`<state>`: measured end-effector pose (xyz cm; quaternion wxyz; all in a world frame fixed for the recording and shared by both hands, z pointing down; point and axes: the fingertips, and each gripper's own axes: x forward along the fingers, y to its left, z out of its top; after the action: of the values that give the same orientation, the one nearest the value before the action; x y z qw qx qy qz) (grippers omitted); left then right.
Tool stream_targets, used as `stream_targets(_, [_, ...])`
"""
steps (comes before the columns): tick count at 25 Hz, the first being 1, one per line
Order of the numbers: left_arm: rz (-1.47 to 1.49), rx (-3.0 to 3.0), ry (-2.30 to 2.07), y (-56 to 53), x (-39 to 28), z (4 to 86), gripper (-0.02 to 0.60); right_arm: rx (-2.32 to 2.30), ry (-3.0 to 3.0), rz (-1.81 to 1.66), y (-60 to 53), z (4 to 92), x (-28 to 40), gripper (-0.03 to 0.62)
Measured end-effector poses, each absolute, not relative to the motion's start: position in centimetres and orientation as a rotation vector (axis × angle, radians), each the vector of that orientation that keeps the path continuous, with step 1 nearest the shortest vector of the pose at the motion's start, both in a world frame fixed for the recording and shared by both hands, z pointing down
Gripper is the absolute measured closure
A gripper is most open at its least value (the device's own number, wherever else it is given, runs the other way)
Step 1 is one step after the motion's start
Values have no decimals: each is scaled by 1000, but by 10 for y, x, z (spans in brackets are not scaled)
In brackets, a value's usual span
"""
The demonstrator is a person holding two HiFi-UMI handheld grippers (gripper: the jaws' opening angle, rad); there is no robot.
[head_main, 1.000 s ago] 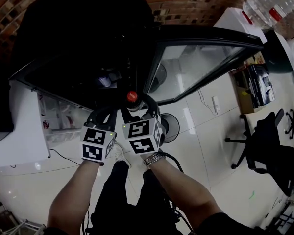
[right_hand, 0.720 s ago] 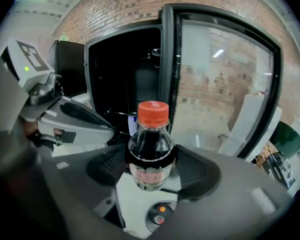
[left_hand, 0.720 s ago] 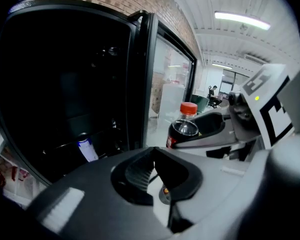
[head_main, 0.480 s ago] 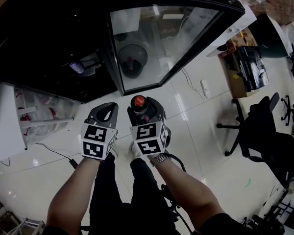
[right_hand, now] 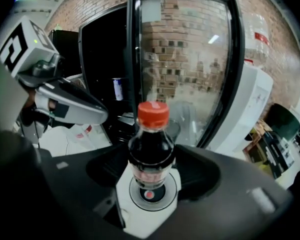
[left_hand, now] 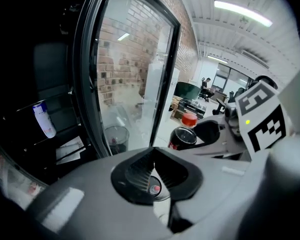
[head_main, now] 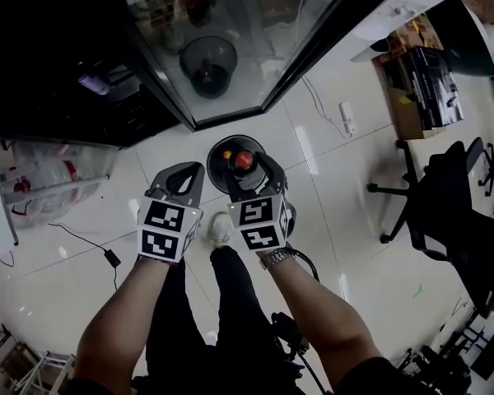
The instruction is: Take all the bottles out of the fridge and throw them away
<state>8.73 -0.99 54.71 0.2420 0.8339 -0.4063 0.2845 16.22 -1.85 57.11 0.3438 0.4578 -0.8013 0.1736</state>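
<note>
Red-capped bottle (right_hand: 151, 149) stands clamped in the right gripper (head_main: 245, 171), over the bin (head_main: 215, 156) near the fridge door (head_main: 255, 23); the left gripper (head_main: 181, 179) is closed on nothing. Centring it above the rim before release should keep it off the floor (head_main: 337, 229).

Bottle (right_hand: 151, 151) stood upright between the jaws of the right gripper (head_main: 247, 158), above a bin (head_main: 216, 156) on the floor (head_main: 337, 245). Left gripper (head_main: 181, 179) just beside it, leftward. Fridge (head_main: 58, 81) ahead-left, its door (head_main: 230, 23) swung out ahead of both. Chair (head_main: 449, 212) well right.
</note>
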Motion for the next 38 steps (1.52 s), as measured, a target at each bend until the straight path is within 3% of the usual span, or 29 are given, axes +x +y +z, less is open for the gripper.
stream_targets(14, [838,2255,-1026,6,114,597,578,1210,-2019,471,-17,641,194,295])
stream_targets(38, [841,2249,-1081,-2,95,575,578,1200,-2062,517,-10,624,172,321])
